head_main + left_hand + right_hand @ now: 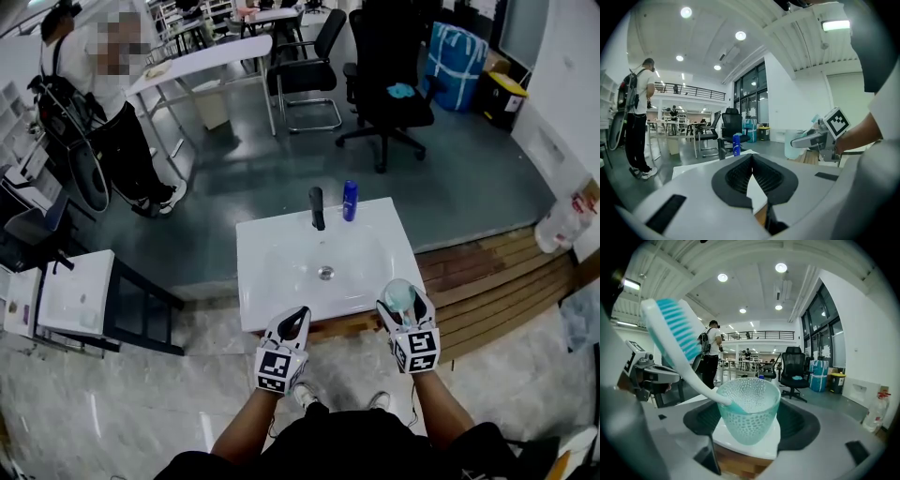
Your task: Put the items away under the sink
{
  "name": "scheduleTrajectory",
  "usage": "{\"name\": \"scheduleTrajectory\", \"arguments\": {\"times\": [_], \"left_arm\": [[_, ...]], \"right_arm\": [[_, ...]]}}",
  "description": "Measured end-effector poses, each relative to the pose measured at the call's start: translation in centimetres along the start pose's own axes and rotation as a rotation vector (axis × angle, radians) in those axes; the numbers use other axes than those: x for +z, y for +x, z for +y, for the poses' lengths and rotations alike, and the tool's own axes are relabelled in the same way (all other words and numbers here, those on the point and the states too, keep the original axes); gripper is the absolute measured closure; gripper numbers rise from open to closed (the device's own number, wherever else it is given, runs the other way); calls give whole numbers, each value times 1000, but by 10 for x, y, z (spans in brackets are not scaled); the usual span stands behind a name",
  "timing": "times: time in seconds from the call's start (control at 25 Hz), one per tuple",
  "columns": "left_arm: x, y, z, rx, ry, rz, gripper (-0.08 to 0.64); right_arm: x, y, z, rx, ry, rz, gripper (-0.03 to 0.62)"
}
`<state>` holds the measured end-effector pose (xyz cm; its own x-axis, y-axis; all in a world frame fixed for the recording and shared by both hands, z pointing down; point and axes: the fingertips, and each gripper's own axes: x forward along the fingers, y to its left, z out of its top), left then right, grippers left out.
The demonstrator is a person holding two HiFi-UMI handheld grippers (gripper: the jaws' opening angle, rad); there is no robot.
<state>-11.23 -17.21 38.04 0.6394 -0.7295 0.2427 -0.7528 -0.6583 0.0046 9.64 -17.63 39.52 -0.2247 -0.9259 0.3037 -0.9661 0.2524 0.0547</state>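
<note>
Right hand-held gripper (404, 304): clamps translucent teal dimpled plastic cup (749, 416) over front corner of white square sink (281, 258).
Cup contents: white-and-teal toothbrush (677, 341), leaning.
Left hand-held gripper (751, 161): jaws together, empty.
Blue cylindrical bottle (350, 200): upright by black tap (318, 208).

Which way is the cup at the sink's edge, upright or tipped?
Upright: the cup stands mouth-up between the right tongs, toothbrush leaning inside.
</note>
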Motion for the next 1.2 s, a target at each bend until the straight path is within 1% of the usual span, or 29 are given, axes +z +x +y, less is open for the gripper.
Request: {"name": "scheduleTrajectory", "arguments": {"times": [0.12, 0.2, 0.36, 0.48, 0.68, 0.8, 0.88, 1.04, 1.2], "left_arm": [[1, -4, -14, 22, -1, 4, 538], [-3, -8, -24, 47, -16, 16, 538], [-14, -17, -45, 132, -54, 25, 538], [-23, -20, -64, 180, -71, 30, 538], [-30, -27, -90, 244, -107, 45, 539], [-35, -34, -100, 256, -106, 52, 538], [-42, -38, -101, 255, -102, 77, 538], [-51, -38, -94, 238, -92, 92, 538], [-67, -36, -82, 218, -73, 100, 538]], "right_arm": [[-6, -12, 0, 24, -26, -5, 216], [-6, -18, 5, 57, -51, -15, 216], [-8, -35, 15, 129, -98, -34, 216], [-15, -47, 11, 155, -98, -40, 216], [-25, -58, -1, 191, -45, -36, 216], [-29, -61, -1, 214, -35, -37, 216], [-33, -62, -1, 222, -34, -35, 216], [-39, -62, 6, 223, -34, -35, 216], [-60, -60, 20, 217, -33, 0, 216]]}}
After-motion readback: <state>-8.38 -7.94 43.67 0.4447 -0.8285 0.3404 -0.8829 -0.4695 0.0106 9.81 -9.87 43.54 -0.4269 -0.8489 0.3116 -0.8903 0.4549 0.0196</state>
